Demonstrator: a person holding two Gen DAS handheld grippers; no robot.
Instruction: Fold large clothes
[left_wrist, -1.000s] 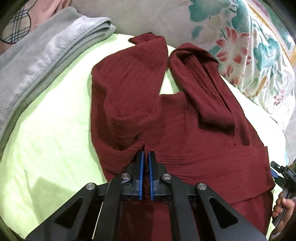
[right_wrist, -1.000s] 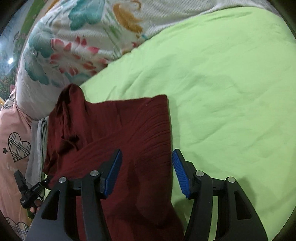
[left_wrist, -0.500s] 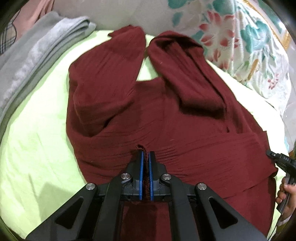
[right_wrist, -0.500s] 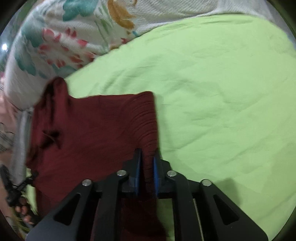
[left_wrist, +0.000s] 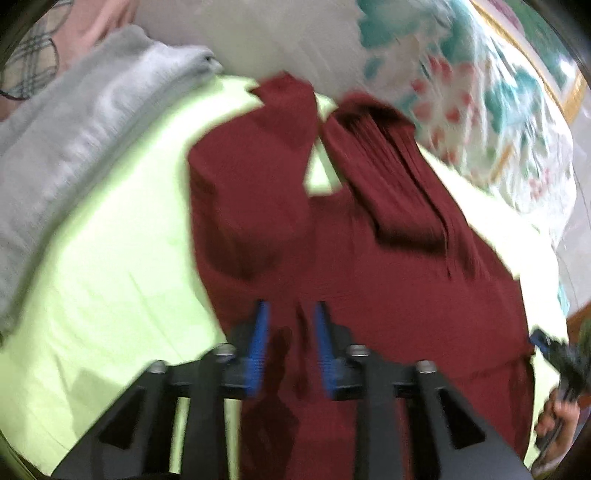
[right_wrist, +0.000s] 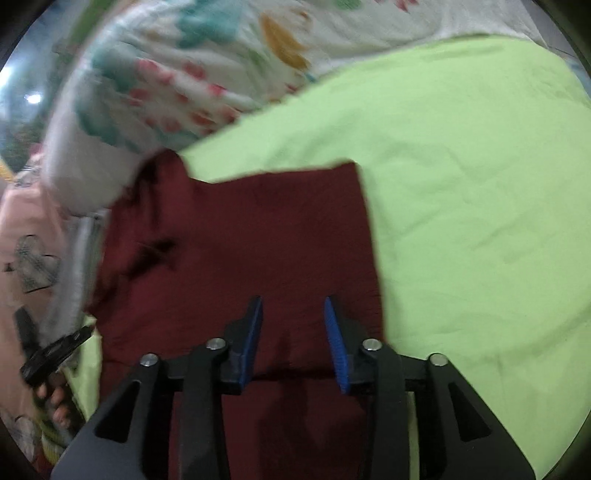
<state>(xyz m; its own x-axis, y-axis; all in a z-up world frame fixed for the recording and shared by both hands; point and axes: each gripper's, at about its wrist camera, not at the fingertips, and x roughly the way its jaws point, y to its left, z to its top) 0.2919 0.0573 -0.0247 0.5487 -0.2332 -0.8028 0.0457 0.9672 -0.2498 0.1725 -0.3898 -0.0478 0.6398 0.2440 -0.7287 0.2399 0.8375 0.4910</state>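
A dark red ribbed garment (left_wrist: 369, 258) lies on a lime green sheet (left_wrist: 110, 258), its two sleeves folded in toward the top. My left gripper (left_wrist: 290, 314) is open just above the garment's near part, with a small ridge of cloth between the blue pads. In the right wrist view the garment (right_wrist: 240, 240) lies flat with a straight right edge. My right gripper (right_wrist: 293, 306) is open over its near edge and holds nothing. Both views are blurred by motion.
A folded grey towel (left_wrist: 74, 140) lies at the left of the sheet. A floral quilt (left_wrist: 480, 92) bulges at the back and right, and also shows in the right wrist view (right_wrist: 184, 74). A pink heart-print cloth (right_wrist: 26, 251) lies at the far left.
Both grippers were shut on the garment half a second ago and have now opened, letting the cloth go. Both cameras are moving, so the frames are blurred.
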